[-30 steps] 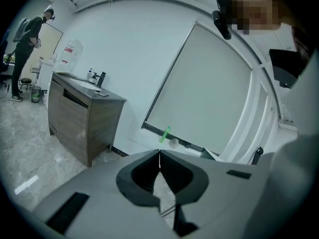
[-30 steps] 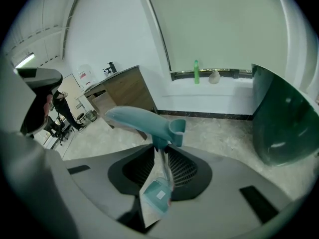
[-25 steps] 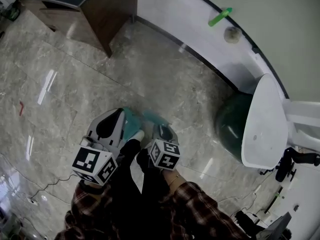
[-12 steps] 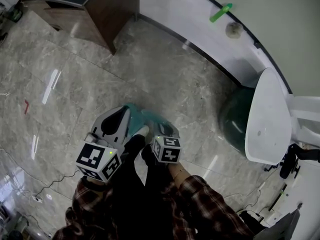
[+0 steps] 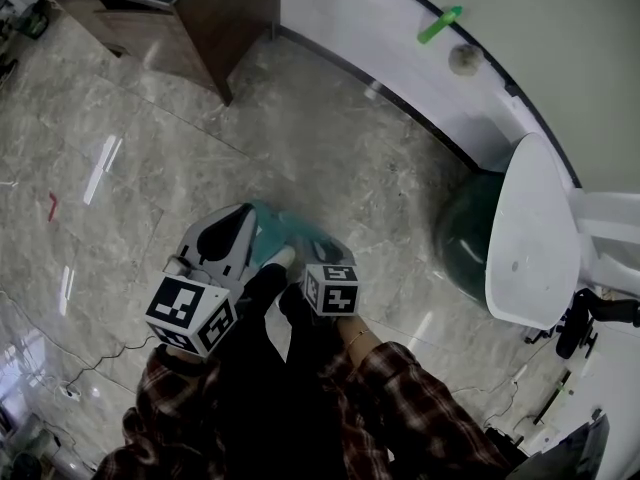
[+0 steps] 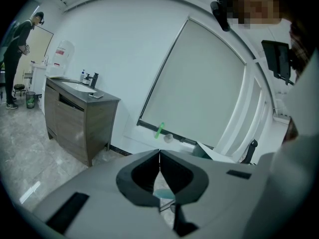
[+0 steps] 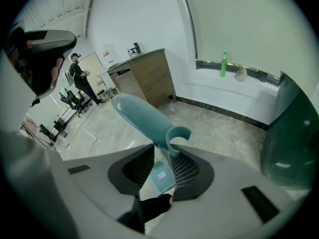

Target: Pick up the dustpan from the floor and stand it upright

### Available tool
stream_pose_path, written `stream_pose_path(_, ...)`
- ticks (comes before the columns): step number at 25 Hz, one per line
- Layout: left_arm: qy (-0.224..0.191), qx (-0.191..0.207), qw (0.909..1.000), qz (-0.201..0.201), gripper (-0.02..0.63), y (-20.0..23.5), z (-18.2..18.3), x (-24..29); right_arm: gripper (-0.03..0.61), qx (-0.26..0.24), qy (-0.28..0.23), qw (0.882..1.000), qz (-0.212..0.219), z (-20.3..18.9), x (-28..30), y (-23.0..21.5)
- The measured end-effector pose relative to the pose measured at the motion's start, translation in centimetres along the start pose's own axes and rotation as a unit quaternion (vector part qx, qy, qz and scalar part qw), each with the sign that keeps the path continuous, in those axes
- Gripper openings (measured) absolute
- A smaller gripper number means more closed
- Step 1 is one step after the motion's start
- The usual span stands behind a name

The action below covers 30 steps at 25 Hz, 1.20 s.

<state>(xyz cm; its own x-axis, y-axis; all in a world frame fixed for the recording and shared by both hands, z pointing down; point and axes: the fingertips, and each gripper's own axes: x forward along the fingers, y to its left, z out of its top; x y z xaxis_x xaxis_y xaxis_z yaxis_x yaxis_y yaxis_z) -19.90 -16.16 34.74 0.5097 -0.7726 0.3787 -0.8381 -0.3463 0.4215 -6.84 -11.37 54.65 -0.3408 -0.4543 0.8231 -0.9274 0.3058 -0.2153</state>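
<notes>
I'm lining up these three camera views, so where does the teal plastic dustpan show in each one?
Head view: teal plastic dustpan, just left of and slightly below centre.
Left gripper view: dustpan, only a sliver low at centre, seen through the gap below the jaws.
Right gripper view: dustpan at centre, rising up-left from between the jaws.
Shared landmark: slim green bottle on the ledge.

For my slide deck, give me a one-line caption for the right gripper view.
Teal dustpan clamped by its handle in the right gripper, marble floor and wooden cabinet behind.
</notes>
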Motion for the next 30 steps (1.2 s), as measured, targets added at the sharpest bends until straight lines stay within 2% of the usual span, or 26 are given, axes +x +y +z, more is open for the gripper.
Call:
stream_pose_path(12,0.005,0.012,0.9996,-0.026,0.012,-2.7,0.4,0.5,0.087,0.019,0.000,1.000,0.025,-1.1,-2.4,-1.2)
stream_pose_path(16,0.005,0.020,0.9991,-0.036,0.012,-3.8,0.8,1.0,0.087,0.038,-0.005,0.999,0.019,-1.1,-2.9,-2.3)
stream_pose_path(20,0.005,0.023,0.9987,-0.045,0.012,-5.0,1.2,0.9,0.087,0.062,-0.007,0.997,0.034,-1.2,-4.6,-2.1)
stream_pose_path(24,-0.004,0.035,0.9971,-0.067,0.012,-7.1,2.9,0.4,0.087,0.076,-0.064,0.994,0.048,2.0,-9.0,-1.8)
stream_pose_path(30,-0.013,0.055,0.9925,-0.109,0.012,-10.8,5.3,-0.5,0.087,0.070,-0.176,0.979,0.073,9.2,-17.1,-0.4)
